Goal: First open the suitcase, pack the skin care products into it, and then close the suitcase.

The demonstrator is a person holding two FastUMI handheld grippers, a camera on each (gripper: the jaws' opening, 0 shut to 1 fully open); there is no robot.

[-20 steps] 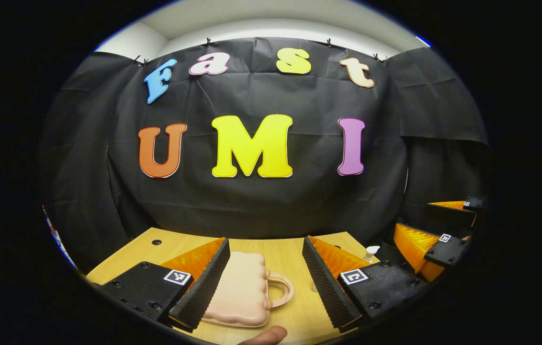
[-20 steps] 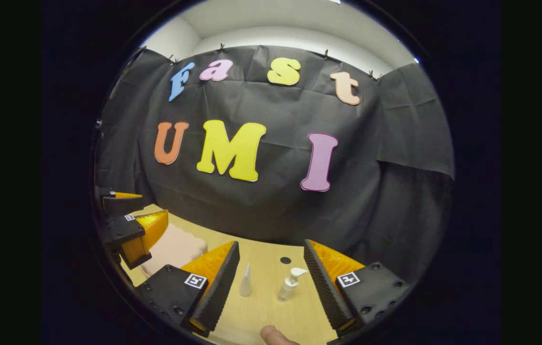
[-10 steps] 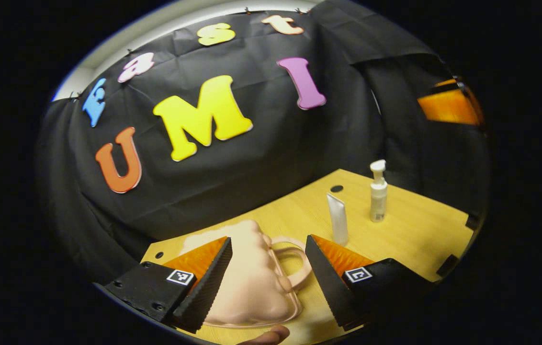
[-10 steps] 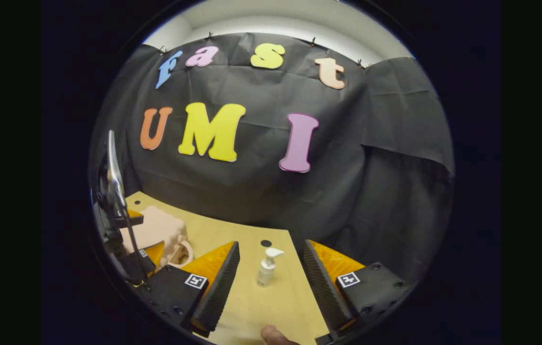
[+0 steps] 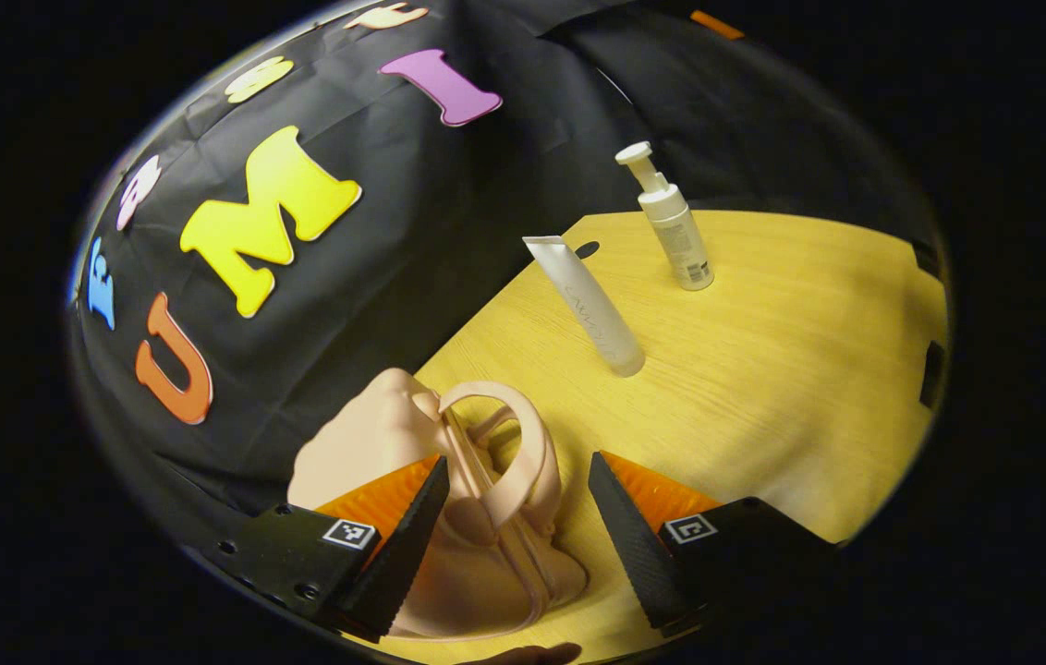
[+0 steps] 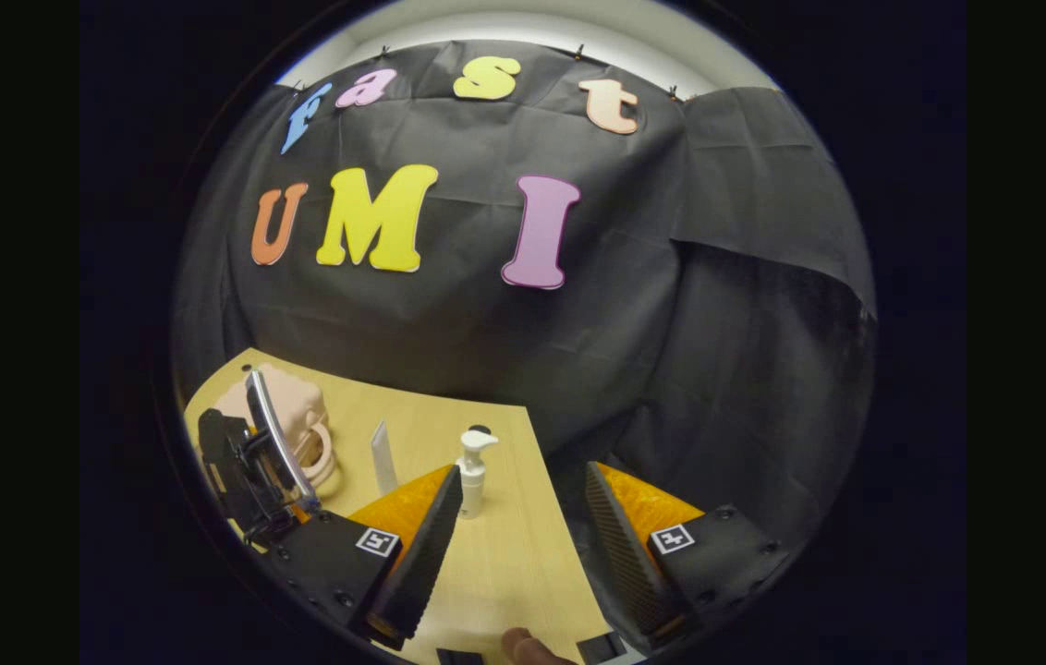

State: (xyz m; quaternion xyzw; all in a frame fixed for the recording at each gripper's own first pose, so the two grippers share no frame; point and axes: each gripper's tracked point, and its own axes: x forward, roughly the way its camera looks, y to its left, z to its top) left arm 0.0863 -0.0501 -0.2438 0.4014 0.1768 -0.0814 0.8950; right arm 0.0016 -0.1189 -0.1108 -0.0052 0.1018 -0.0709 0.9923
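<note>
Desk (image 5: 791, 351): light wood-grain top, yellowish under the booth light, with a rounded far edge; one small dark round hole (image 5: 587, 249) was set near that far edge, and small dark fittings (image 5: 930, 374) sat along one side edge. Wall cloth (image 6: 504, 360): black, creased fabric that hung behind the desk, pinned along its top by small clips (image 6: 578, 48). Upper wall (image 6: 523, 26): a pale, plain band showed above the cloth.
</note>
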